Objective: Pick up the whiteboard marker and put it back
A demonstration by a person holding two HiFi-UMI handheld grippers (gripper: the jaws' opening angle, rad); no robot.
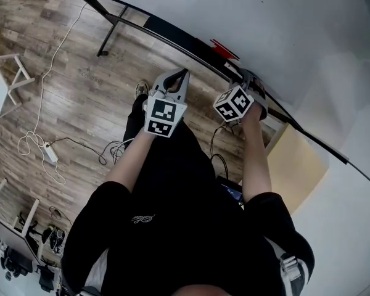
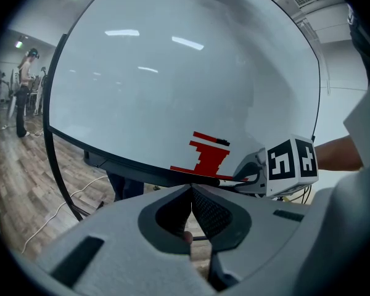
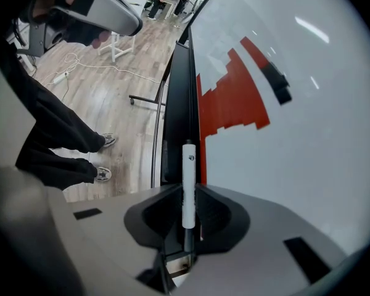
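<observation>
- In the right gripper view I see the whiteboard marker (image 3: 188, 184) just below the centre of the frame. It stands upright in the picture, a white barrel with a darker end towards the bottom edge.
- The right gripper (image 3: 186, 196) is pinching it, one pad on each side of the barrel and about half the barrel sticking out past the jaw tips.
- The marker lies along the dark tray (image 3: 176, 103) on the whiteboard's lower edge. I cannot tell whether it is touching the tray or held just off it.
- Just to the right of the marker is a stepped red patch (image 3: 234, 97) drawn on the whiteboard (image 3: 320, 134), with a short black mark at its upper end.
- The left gripper (image 2: 191, 193) has its tongs pressed together with nothing between them. It sits in the lower middle of its own view, facing the board.
- In the head view both grippers are near the centre of the frame. The left one is over the wooden floor (image 1: 80, 85) and the right one is at the board's edge.
- A white cable (image 1: 43, 91) trails across the floor at the left of the head view.
</observation>
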